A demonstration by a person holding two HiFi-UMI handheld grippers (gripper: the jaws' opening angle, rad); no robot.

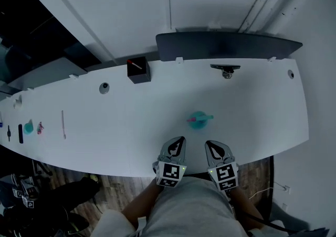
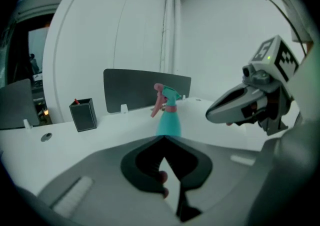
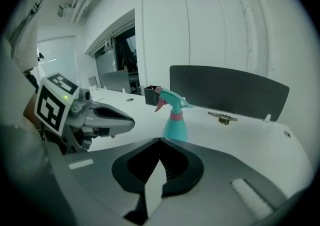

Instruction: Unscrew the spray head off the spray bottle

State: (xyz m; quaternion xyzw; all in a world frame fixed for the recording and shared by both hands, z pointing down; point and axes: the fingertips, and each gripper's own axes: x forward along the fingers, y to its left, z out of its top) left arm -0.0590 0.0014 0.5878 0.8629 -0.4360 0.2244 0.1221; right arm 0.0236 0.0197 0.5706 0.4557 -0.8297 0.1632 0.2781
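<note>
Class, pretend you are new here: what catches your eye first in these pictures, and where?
A teal spray bottle stands upright on the white table, just ahead of the left gripper and right gripper, both shut and empty. A black box sits farther back, left of the dark screen.

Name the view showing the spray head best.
Right gripper view: the spray head shows in side profile, trigger and pink collar clear. The left gripper view shows it smaller, blurrier; the head view, only from above.

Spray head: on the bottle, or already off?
On. In both gripper views the spray head sits atop the upright teal spray bottle, with no gap showing between them.
</note>
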